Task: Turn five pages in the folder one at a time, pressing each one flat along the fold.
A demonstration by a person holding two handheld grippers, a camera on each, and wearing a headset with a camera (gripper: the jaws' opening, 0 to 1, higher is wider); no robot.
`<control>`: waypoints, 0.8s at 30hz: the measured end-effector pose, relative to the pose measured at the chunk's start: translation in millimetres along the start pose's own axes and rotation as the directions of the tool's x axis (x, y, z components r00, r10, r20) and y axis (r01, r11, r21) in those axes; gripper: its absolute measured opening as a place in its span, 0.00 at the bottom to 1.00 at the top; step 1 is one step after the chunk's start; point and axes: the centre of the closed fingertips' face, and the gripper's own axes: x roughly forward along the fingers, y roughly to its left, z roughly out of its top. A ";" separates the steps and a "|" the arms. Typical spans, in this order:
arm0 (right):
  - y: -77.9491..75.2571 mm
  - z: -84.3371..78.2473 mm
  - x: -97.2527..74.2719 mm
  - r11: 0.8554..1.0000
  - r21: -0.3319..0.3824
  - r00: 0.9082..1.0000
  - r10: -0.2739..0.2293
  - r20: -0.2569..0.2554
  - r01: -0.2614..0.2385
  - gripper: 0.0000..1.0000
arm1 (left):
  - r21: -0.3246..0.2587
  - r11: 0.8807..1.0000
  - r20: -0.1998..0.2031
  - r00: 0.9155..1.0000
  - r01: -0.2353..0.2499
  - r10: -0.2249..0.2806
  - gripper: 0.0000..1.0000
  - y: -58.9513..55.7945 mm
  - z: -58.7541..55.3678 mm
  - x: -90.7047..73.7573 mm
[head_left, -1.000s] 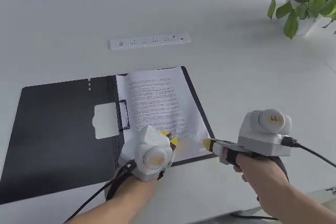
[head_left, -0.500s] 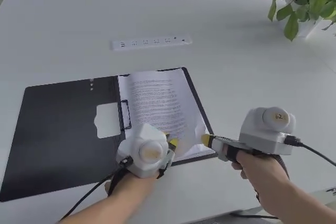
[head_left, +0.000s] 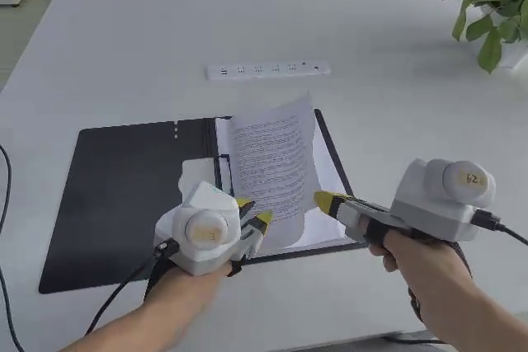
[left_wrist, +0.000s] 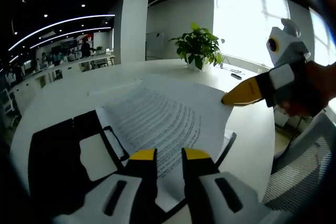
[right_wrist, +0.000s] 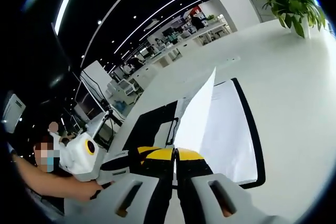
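Head view: my right gripper (head_left: 322,200) pinches the page (head_left: 274,158) mid-flip, left gripper (head_left: 254,210) slightly spread and empty; next I'd swing it over and press the fold (head_left: 217,133).

We see the head view bright and even, shadows soft on the table (head_left: 124,39). Both gripper views bend at the edges; a window (left_wrist: 247,19) blows out, print on the page (left_wrist: 157,119) smears.
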 end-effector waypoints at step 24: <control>143.5 -37.6 73.2 0.955 -0.126 0.959 0.254 -0.129 -0.270 0.00 | -0.100 0.971 0.092 0.970 -0.218 0.227 0.15 93.0 2.2 -144.5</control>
